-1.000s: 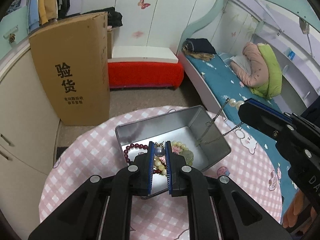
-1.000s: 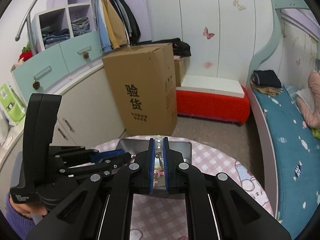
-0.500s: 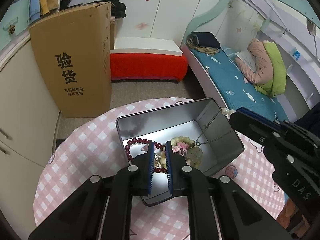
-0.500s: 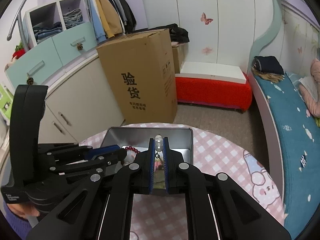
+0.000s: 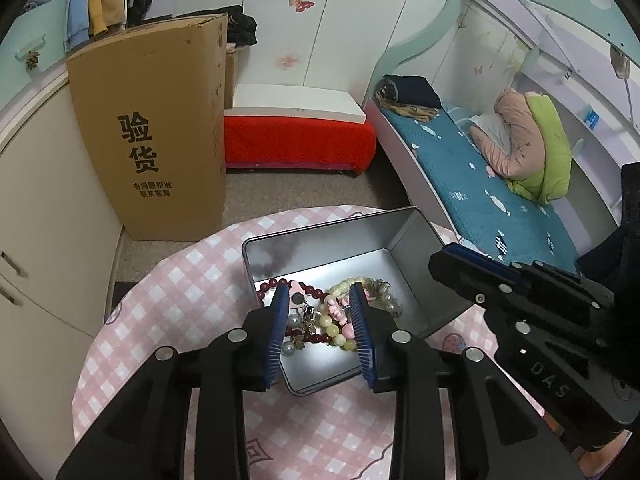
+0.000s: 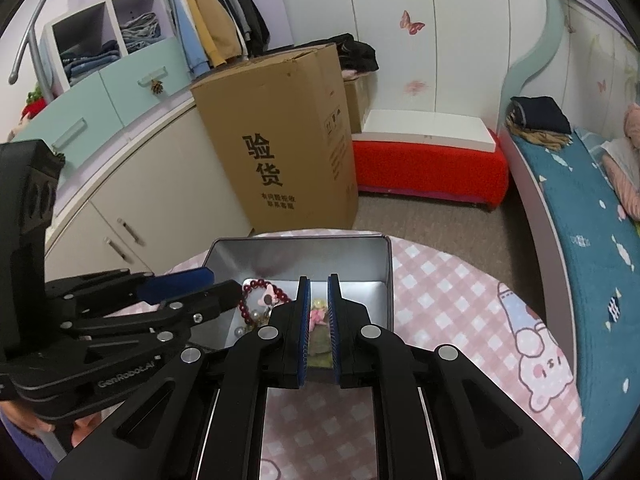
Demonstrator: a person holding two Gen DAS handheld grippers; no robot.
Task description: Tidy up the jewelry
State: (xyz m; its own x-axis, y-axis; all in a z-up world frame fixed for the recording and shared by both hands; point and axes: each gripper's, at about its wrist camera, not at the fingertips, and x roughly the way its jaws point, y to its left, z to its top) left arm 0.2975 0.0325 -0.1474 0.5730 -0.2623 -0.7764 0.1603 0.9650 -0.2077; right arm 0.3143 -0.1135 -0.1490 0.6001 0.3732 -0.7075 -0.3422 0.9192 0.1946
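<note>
2 claws hang over the tin (image 5: 320,258) at frame centre; left claw (image 5: 322,330) gapes, empty; right claw (image 6: 319,326) stands narrowly parted, holding nothing visible. Bead bracelets (image 5: 340,320) heaped inside look light, slippery, tangle-prone; pinch 1 strand.

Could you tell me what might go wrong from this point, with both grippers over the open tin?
1. The left gripper is open right over the jewelry pile; closing here might pinch several tangled strands at once, such as the dark red bead bracelet and the pale bead bracelet.
2. The right gripper hovers close beside it over the metal tin, so the two could collide or nudge the tin.
</note>
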